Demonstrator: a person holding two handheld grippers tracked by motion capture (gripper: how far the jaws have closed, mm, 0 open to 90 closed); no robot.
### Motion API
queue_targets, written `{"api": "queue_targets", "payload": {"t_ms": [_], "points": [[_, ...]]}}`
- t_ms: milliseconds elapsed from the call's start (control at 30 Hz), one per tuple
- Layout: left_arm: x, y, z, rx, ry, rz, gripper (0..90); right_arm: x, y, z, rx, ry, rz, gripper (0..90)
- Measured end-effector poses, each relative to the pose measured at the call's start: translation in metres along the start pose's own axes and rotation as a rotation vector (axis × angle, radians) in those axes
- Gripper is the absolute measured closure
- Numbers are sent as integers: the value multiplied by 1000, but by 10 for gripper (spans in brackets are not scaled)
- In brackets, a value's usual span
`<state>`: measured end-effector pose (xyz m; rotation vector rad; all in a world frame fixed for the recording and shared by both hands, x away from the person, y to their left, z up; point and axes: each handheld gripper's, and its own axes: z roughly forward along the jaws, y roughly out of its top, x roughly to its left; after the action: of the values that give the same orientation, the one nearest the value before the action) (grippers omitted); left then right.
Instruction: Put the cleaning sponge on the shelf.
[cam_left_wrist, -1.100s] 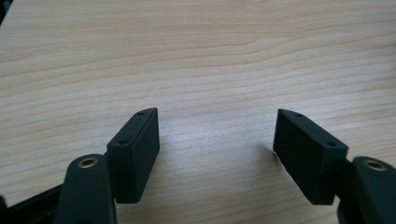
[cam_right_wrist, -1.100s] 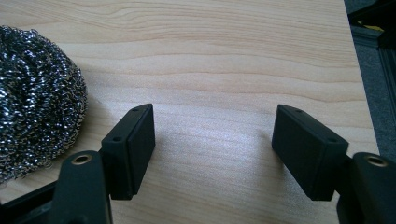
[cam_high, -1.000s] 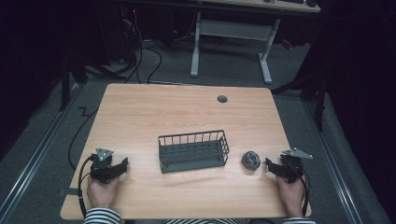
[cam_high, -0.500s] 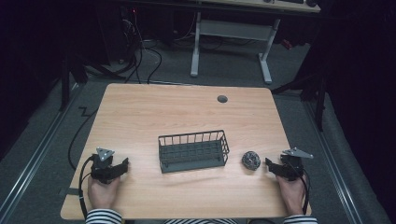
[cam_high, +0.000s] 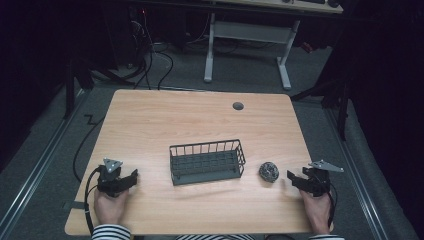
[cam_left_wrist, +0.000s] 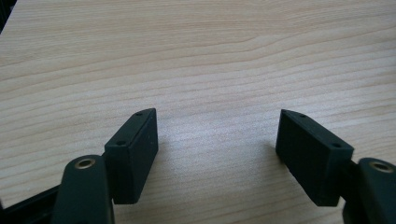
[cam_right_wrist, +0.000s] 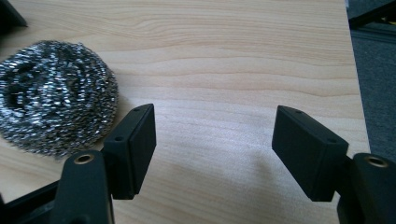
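Light wood worktop with a round grommet hole near its far edge, lit brighter than its surroundings. Grey carpeted floor around it; black cables trail across. A white-legged desk stands behind in dim light.

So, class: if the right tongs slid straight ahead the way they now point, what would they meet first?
Probably bare table. In the right gripper view the open right tongs aim past the steel scourer, which lies off to the side of one jaw, so it might get only a graze; depth is hard to judge.
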<state>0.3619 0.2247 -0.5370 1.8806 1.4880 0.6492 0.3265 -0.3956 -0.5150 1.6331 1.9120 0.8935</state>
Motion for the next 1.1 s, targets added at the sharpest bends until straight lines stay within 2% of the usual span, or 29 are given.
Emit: {"api": "queue_targets", "payload": {"t_ms": [300, 633, 833, 1100], "points": [[0, 0, 0, 0, 0, 0, 300, 7, 1, -13, -19, 37, -25, 309], [0, 0, 0, 0, -1, 0, 300, 24, 8, -25, -38, 87, -76, 310], [0, 0, 0, 0, -2, 0, 300, 36, 15, -29, -24, 128, -108, 312], [0, 0, 0, 0, -2, 0, 299, 53, 26, -27, 7, 160, -162, 312]]}}
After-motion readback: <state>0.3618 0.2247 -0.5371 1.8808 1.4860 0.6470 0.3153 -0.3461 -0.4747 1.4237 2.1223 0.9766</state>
